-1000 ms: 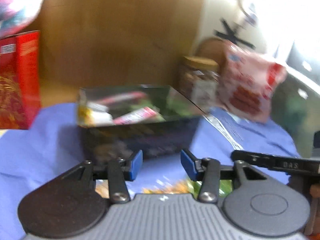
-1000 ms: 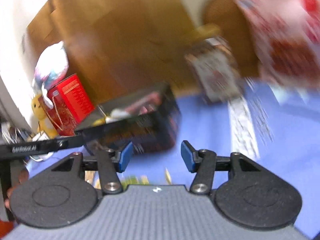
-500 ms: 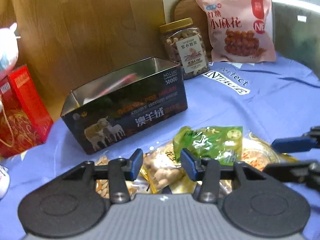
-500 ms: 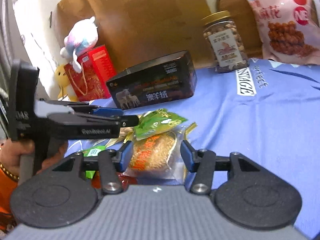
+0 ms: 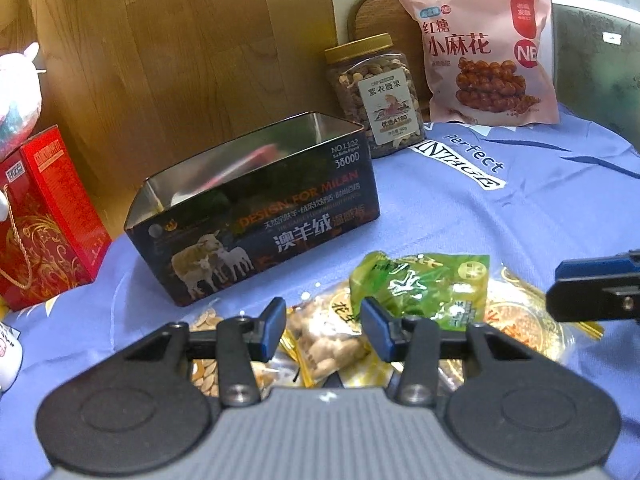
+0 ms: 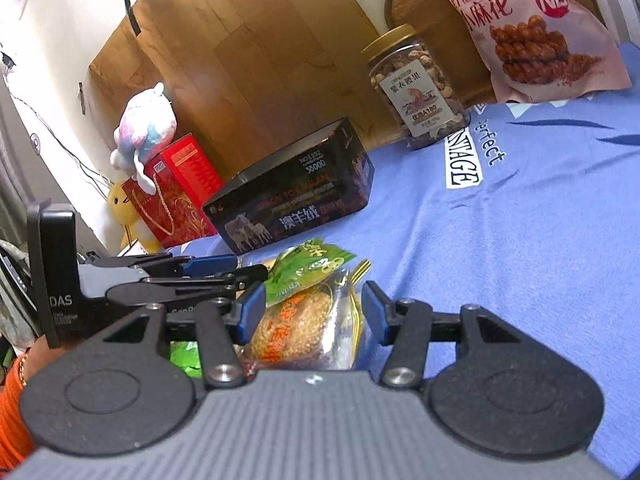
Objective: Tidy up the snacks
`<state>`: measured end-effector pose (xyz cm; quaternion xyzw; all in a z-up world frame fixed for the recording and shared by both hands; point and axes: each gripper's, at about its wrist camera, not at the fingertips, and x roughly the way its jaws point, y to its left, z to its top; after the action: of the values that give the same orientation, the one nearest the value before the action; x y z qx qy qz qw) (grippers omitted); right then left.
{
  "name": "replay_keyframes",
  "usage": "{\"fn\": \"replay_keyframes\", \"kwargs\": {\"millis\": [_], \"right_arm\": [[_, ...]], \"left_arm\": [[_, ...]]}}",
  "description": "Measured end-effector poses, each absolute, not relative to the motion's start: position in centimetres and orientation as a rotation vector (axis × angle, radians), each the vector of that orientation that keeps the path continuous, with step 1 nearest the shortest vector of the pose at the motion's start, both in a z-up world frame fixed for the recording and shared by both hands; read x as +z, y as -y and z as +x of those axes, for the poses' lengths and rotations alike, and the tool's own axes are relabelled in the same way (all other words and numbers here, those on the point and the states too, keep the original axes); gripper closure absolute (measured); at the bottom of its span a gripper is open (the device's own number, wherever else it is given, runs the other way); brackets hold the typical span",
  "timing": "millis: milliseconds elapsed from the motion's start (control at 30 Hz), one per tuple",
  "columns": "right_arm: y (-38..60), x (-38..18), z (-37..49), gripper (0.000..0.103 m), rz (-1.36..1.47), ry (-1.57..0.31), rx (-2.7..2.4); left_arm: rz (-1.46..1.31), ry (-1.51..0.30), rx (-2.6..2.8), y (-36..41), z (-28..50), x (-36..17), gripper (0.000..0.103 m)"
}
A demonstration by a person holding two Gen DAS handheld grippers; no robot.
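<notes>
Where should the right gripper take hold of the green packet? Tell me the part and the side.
Grip the green packet by its far crimped edge, coming in low from the near side with the right gripper. It lies flat on top of the other packets, tilted up slightly, so that thin free edge looks easiest to pinch.

On the cloth (image 5: 460, 208), nearest, a heap of snack packets (image 5: 416, 292). Behind the heap, an open tin (image 5: 256, 216); left of the tin, a gift bag (image 5: 44, 216) with a plush toy (image 6: 146, 130) on top. Right of and behind the tin, a jar of nuts (image 5: 378, 94). Right of the jar, a large snack bag (image 5: 484, 52), leaning upright. Behind everything, a wooden board (image 5: 180, 48).
</notes>
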<state>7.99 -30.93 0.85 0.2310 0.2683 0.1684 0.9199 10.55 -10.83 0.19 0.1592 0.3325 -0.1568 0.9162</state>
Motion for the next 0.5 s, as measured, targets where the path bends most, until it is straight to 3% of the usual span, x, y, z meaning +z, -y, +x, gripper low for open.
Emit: {"fn": "replay_keyframes", "kwargs": {"millis": [500], "right_arm": [[31.0, -1.4, 14.1, 0.049, 0.56, -0.688, 0.411]], "left_arm": [[0.229, -0.722, -0.333, 9.3, 12.9, -0.4, 0.057]]}}
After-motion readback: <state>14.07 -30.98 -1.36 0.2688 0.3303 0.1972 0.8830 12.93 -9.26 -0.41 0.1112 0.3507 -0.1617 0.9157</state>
